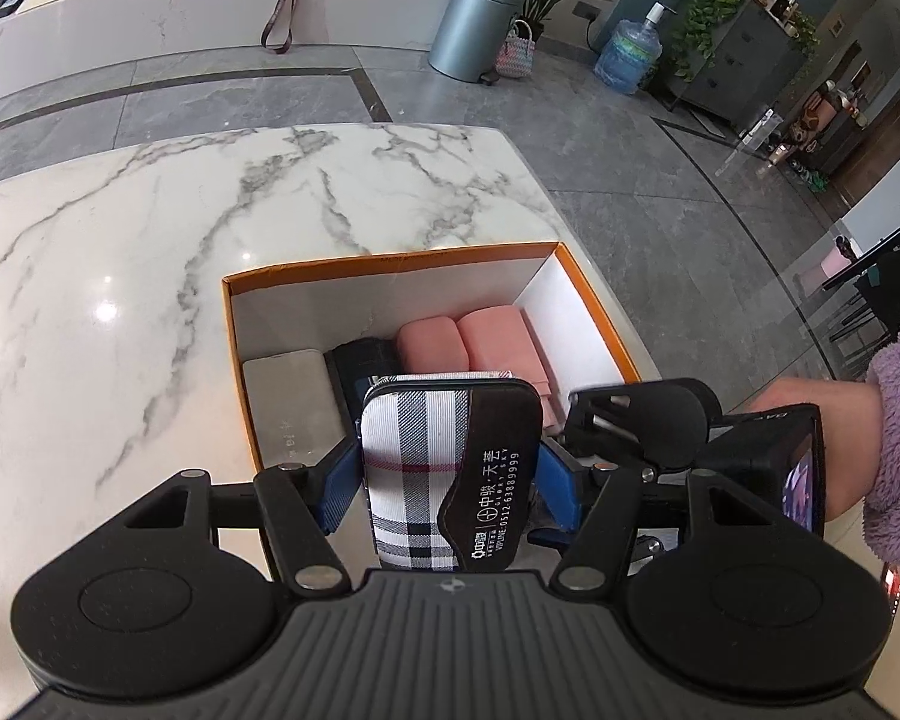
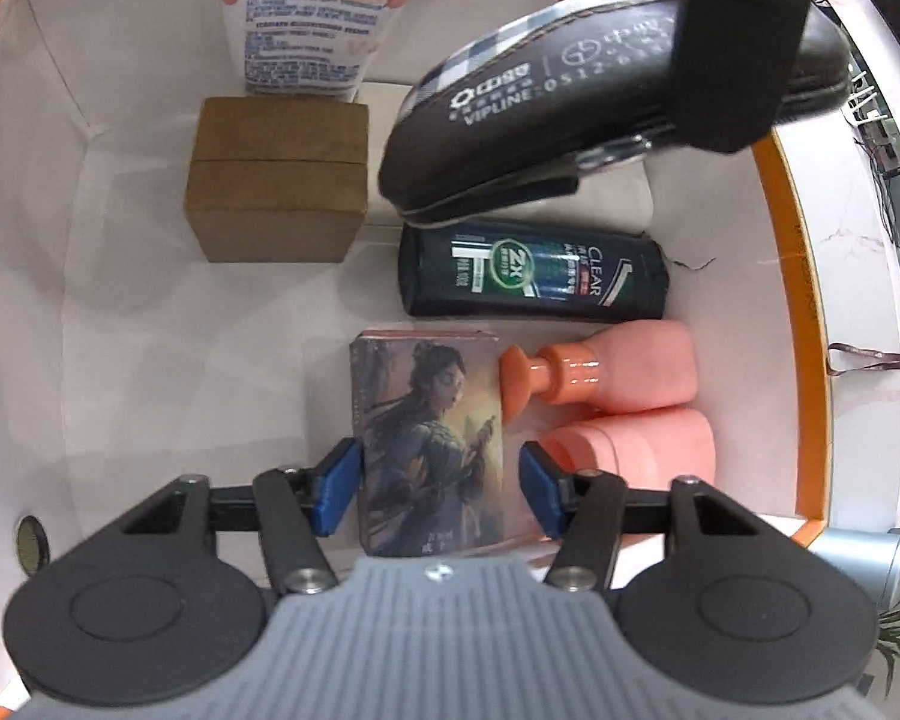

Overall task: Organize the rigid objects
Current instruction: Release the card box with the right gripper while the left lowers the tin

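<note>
Marble table (image 1: pixel 120 252), both grippers' fingers steeply down over orange box (image 1: pixel 390 259).

The left gripper (image 1: pixel 447 474) points steeply downward, blue pads clamped on a load. The right gripper (image 2: pixel 432 480) also points steeply down, its left pad touching a load, a hand (image 1: pixel 810 420) at three o'clock.

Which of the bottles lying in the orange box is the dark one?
The CLEAR shampoo bottle, black-green with a printed label, lies beside the wooden block. The two other bottles are plain pink.
</note>
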The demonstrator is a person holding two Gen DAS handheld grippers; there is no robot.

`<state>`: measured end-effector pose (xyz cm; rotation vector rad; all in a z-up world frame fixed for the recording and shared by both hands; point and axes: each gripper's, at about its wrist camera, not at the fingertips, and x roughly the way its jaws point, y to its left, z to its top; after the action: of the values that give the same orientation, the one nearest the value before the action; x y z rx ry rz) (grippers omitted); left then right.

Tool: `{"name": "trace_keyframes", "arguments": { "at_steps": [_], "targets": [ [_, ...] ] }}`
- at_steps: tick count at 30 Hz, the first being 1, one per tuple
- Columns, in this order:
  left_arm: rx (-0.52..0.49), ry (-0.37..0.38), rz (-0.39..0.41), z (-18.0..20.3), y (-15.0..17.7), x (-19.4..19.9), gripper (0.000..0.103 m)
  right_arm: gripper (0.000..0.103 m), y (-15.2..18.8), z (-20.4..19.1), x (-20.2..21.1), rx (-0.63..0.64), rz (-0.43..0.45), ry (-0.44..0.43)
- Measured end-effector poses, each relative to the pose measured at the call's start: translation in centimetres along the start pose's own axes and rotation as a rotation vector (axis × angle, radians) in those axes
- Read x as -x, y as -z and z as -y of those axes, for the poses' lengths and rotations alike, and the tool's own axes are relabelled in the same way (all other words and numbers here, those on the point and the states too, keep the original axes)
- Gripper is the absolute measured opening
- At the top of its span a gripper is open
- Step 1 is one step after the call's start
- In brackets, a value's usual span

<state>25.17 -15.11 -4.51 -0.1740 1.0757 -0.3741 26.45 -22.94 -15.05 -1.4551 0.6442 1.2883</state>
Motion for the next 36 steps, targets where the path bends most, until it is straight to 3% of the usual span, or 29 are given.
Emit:
{"name": "trace_keyframes", "arguments": {
  "at_steps": [2,6,11,16,20,24,27,29,33,36],
  "targets": [
    [0.001,0.003,-0.005,0.1,0.0,0.0,0.072,0.042,0.2,-0.4,-0.1,0.01,-0.018,-0.005],
    [0.005,0.018,-0.011,0.9,0.3,0.5,0.072,0.042,0.4,-0.4,0.4,-0.055,-0.012,0.003],
    [0.049,0.062,-0.027,2.2,1.3,0.6,0.072,0.043,1.7,2.1,5.0,-0.482,0.113,0.058],
    [0.005,0.065,-0.074,4.6,2.7,-1.1,0.071,0.043,3.7,0.9,10.1,-0.778,0.196,0.297],
    [-0.128,0.024,-0.104,6.8,3.6,-2.6,0.071,0.043,4.7,-2.0,11.7,-0.968,0.205,0.505],
    [-0.316,-0.029,-0.137,8.7,4.6,-4.2,0.072,0.043,6.0,-4.6,12.1,-1.236,0.139,0.602],
    [-0.486,-0.059,-0.169,10.2,5.5,-5.2,0.072,0.043,8.3,-5.2,12.2,-1.473,0.154,0.575],
    [-0.602,-0.071,-0.2,11.2,6.0,-5.9,0.072,0.043,9.0,-5.9,12.2,-1.566,0.185,0.55],
    [-0.778,-0.1,-0.254,12.6,7.0,-7.9,0.072,0.044,9.1,-7.3,12.3,-1.578,0.186,0.547],
    [-0.825,-0.093,-0.289,12.9,7.3,-9.3,0.072,0.044,9.1,-7.2,11.7,-1.588,0.198,0.54]
  ]
}}
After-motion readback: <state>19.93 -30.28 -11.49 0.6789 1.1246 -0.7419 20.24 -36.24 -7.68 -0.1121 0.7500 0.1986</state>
